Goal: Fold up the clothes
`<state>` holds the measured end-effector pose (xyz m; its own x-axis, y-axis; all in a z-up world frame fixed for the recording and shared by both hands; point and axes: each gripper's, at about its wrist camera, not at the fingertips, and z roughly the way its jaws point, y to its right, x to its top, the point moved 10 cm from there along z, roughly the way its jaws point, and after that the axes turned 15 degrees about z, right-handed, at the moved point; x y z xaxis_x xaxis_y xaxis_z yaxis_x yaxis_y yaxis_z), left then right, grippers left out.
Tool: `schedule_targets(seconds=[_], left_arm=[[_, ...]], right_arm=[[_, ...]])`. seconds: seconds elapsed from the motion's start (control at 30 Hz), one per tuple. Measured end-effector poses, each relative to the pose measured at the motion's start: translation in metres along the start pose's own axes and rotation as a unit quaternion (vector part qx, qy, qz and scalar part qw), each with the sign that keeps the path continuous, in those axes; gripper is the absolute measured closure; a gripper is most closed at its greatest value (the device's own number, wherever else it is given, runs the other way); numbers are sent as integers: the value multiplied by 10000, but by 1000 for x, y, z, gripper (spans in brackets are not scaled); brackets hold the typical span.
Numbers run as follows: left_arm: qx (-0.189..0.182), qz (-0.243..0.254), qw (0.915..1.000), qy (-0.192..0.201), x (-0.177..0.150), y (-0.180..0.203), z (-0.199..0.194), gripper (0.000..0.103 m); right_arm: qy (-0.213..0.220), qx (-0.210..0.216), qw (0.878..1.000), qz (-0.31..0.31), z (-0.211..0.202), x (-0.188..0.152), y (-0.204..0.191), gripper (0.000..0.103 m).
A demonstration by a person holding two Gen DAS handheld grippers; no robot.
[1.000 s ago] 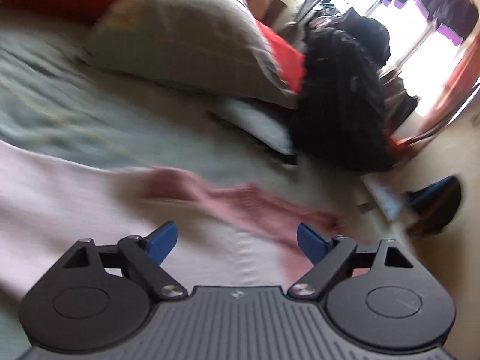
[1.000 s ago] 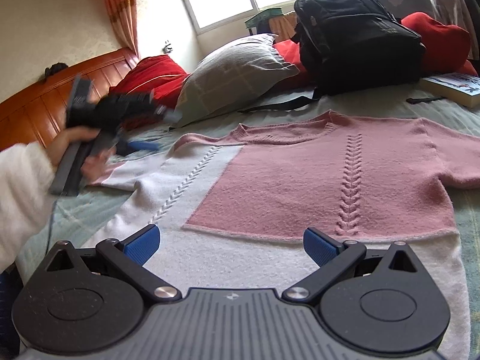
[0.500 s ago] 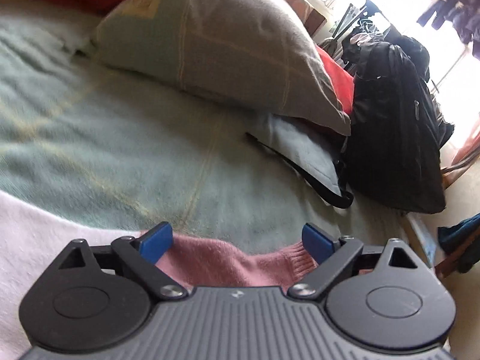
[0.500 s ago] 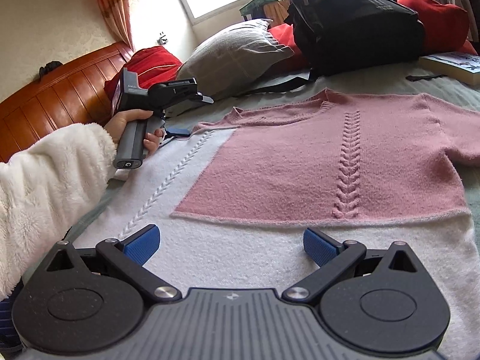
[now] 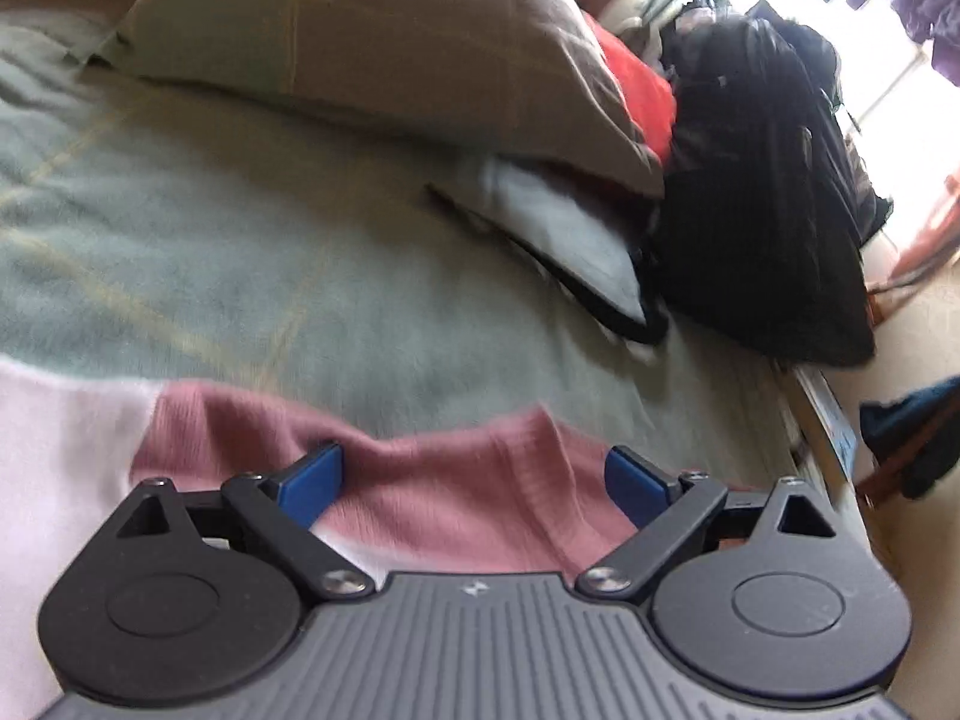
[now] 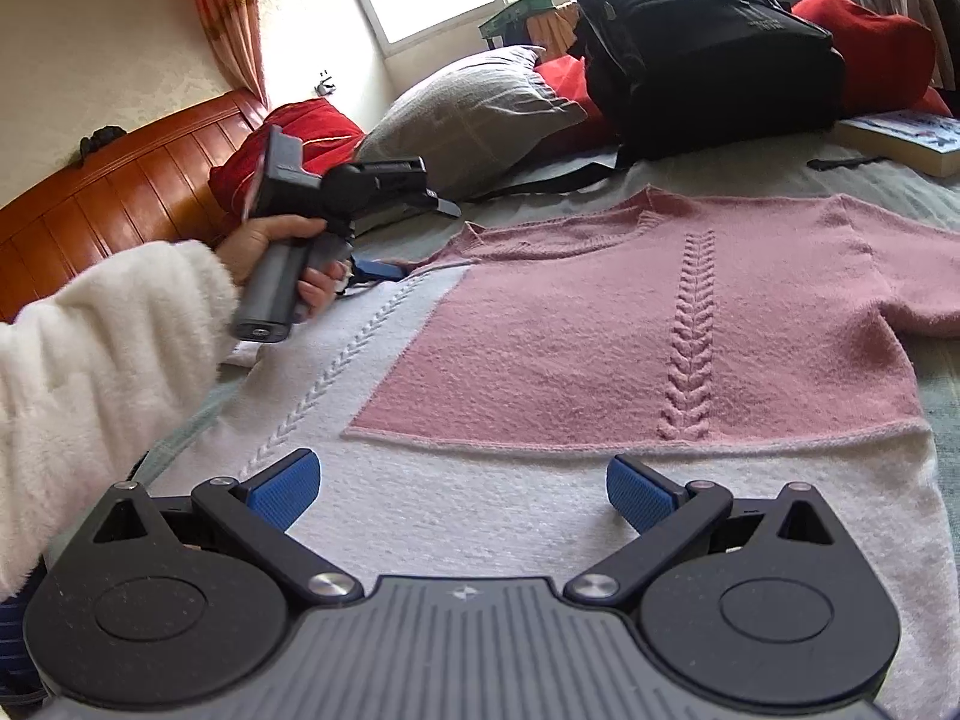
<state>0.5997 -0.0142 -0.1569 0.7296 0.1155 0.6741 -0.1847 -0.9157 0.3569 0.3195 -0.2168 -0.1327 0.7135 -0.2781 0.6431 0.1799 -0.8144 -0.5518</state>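
Pink-and-white sweater [image 6: 690,324] lay flat on bed [image 5: 210,228]. We held left gripper [image 5: 474,480] over its shoulder — jaws just opening, wide, nothing clamped; right gripper [image 6: 459,489] gaped over hem — empty.

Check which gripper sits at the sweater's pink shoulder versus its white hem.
The left gripper, open, straddles the pink shoulder edge of the sweater beside the collar; the right gripper, also open, hovers over the white hem band.

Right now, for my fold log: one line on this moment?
left claw: open, over sweater collar | right claw: open, at hem | sweater: flat on bed
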Motion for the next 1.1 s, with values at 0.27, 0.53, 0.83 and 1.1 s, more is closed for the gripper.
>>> schedule_targets(seconds=[0.27, 0.53, 0.83, 1.1], left_arm=[[-6, -31, 9995, 308, 20, 3, -24, 8], [-283, 116, 9995, -35, 9, 3, -62, 6], [318, 120, 9994, -72, 6, -24, -10, 5], [207, 238, 9995, -50, 19, -12, -52, 4]], right_arm=[[55, 43, 10000, -25, -3, 0, -1, 0], [31, 12, 10000, -74, -1, -2, -3, 0], [15, -21, 10000, -59, 0, -2, 0, 0], [44, -17, 9999, -165, -3, -4, -7, 0]])
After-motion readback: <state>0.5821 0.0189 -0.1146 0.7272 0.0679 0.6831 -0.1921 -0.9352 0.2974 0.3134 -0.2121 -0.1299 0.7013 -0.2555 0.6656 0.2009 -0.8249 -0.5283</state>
